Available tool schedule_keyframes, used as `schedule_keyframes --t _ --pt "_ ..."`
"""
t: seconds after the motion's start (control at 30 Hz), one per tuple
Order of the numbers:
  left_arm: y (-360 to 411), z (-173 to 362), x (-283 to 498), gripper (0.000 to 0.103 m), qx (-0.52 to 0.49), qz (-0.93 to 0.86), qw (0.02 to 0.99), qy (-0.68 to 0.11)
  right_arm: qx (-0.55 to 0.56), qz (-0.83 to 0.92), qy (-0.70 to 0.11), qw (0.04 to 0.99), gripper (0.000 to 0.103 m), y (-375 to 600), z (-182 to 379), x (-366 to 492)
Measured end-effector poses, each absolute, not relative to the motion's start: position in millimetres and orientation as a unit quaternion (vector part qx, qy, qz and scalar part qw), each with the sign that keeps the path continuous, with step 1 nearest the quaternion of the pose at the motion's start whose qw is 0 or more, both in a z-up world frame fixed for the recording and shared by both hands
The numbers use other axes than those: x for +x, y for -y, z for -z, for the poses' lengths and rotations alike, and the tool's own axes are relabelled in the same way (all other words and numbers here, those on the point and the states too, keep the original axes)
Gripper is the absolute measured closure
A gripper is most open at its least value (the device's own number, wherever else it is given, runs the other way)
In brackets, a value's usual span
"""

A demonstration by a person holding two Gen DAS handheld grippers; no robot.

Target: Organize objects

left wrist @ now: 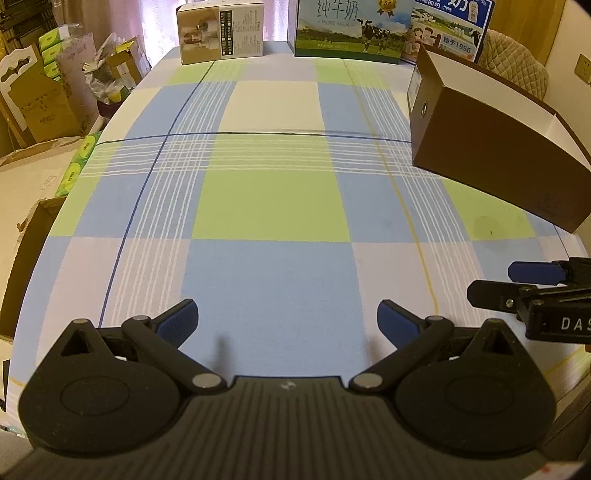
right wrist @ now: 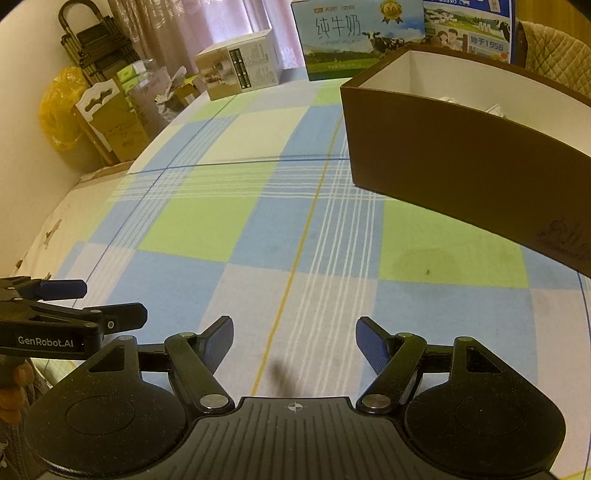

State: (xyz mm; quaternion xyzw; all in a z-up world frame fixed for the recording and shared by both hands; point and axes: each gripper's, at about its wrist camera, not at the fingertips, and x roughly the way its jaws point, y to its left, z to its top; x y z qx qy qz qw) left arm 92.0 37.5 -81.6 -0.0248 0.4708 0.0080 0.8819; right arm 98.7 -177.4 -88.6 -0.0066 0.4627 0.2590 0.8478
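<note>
Checked tablecloth (left wrist: 269, 203) bears brown box (left wrist: 491, 147), both hand-held grippers empty.

table (left wrist: 273, 206): open box (left wrist: 495, 147) on its right side | far edge: small carton (left wrist: 221, 33) left, milk carton (left wrist: 351, 29) middle, second milk carton (left wrist: 450, 33) right, behind the open box | cardboard boxes (left wrist: 40, 107) off the table's left | grippers side by side at near edge
</note>
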Motion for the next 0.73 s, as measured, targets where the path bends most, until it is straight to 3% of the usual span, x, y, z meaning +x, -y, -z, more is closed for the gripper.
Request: schedule_keyframes --t 0.73 --pt "-37.2 82.6 94.5 0.001 -0.022 -0.003 0.883 -0.469 -0.016 -0.259 -0.466 0.846 0.033 175.4 93.5 98.3"
